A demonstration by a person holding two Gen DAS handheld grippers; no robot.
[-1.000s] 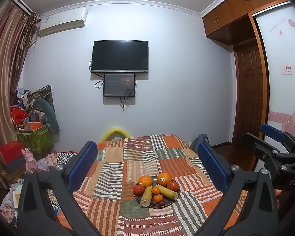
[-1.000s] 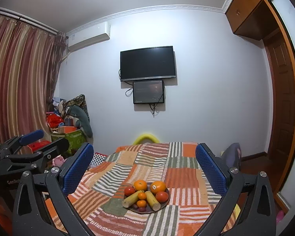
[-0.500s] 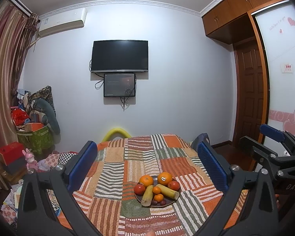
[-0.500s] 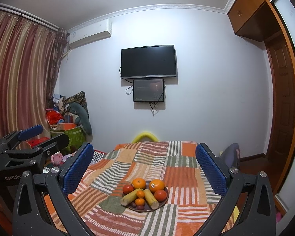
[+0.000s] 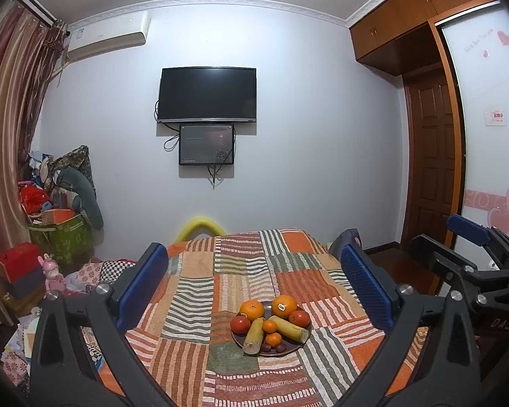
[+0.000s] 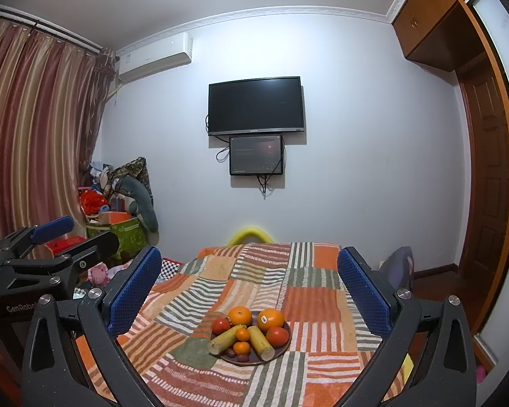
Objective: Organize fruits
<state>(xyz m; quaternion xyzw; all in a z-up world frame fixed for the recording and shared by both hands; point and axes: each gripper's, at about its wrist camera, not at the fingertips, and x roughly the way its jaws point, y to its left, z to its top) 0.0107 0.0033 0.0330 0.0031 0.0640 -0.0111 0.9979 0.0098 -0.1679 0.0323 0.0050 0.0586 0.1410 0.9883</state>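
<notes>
Both tools, my left tool [image 5: 254, 285] and right tool [image 6: 249, 286], hang wide open and empty above the fruit [image 5: 271, 322], heaped on a dark plate [image 5: 293, 347] on the bed's patchwork blanket [image 5: 193, 308]. Oranges look firm and round, likely to roll; I'd pinch across their middles, gently with tomatoes.

Fruits [image 5: 271, 325] heaped on dark plate [image 5: 290, 348]
</notes>
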